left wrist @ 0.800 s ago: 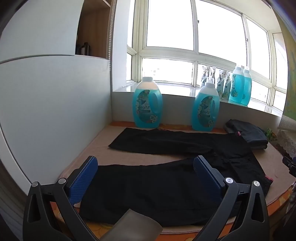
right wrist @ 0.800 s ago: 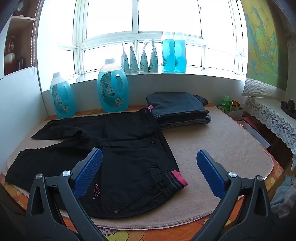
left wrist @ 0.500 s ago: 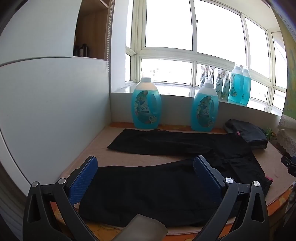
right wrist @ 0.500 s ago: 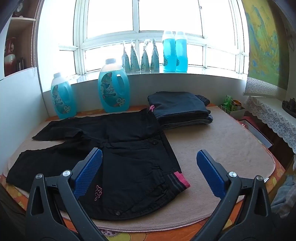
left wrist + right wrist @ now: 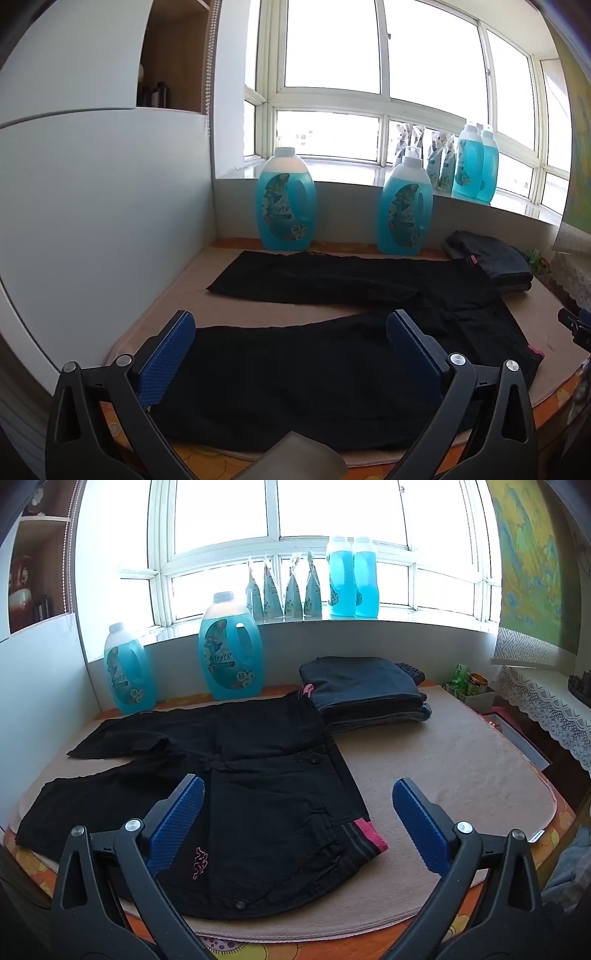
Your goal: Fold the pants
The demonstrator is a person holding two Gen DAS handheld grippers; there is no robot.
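Black pants (image 5: 303, 365) lie spread flat on the beige mat (image 5: 177, 299), legs toward the left wall, waistband with pink trim toward the right. In the right wrist view the pants (image 5: 258, 790) show a pink logo and the waistband near the mat's front edge. My left gripper (image 5: 291, 350) is open and empty, held above the near leg. My right gripper (image 5: 299, 819) is open and empty, held above the waistband area. Neither touches the cloth.
A stack of folded dark clothes (image 5: 365, 694) sits at the back right of the mat. Blue detergent jugs (image 5: 286, 199) (image 5: 231, 650) stand along the back wall. More bottles (image 5: 351, 578) are on the windowsill. A white wall (image 5: 92, 229) bounds the left side.
Both grippers have shifted only slightly; the views have moved back a little. The pants have not moved.
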